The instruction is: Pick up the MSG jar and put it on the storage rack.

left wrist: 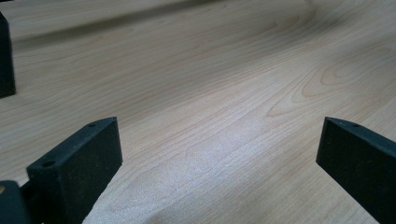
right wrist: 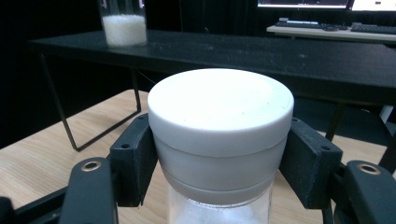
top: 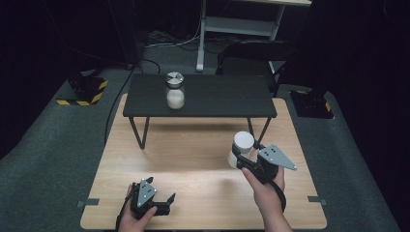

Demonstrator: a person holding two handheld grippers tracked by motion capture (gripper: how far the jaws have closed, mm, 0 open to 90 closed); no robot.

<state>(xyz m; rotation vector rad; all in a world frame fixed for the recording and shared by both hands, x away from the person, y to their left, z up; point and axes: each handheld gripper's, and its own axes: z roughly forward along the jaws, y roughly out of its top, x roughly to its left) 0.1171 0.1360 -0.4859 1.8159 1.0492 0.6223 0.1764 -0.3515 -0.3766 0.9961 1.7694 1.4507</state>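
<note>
Between the jaws of the right gripper [top: 241, 159] sits a jar with a white lid [top: 242, 143], clamped from both sides. Seen from the right gripper view, the two black pads [right wrist: 135, 161] press against the lid's wall [right wrist: 219, 140], one on each side, and the clear glass below the lid shows a white powder inside. The jar stands upright in the grip, lifted clear of the light wooden table [top: 193, 159] in the high view, with the person's right hand [top: 263, 191] wrapped around the gripper body behind it.

Ahead of that gripper, beyond the held jar, stands a low black bench [top: 217, 96] on thin metal legs, resting on the far part of the wooden table. On the bench's left part, well apart from the held jar, is a second jar [top: 175, 90] with a silver metal lid, also partly filled with white powder; the right gripper view catches its lower part [right wrist: 123, 28] at the upper left.

Over at the near left edge of the table rests the left gripper [top: 164, 203], held by the person's left hand [top: 135, 217]. Its jaws stand wide apart with nothing between them; the left gripper view shows bare wood grain [left wrist: 224, 116] between them.
</note>
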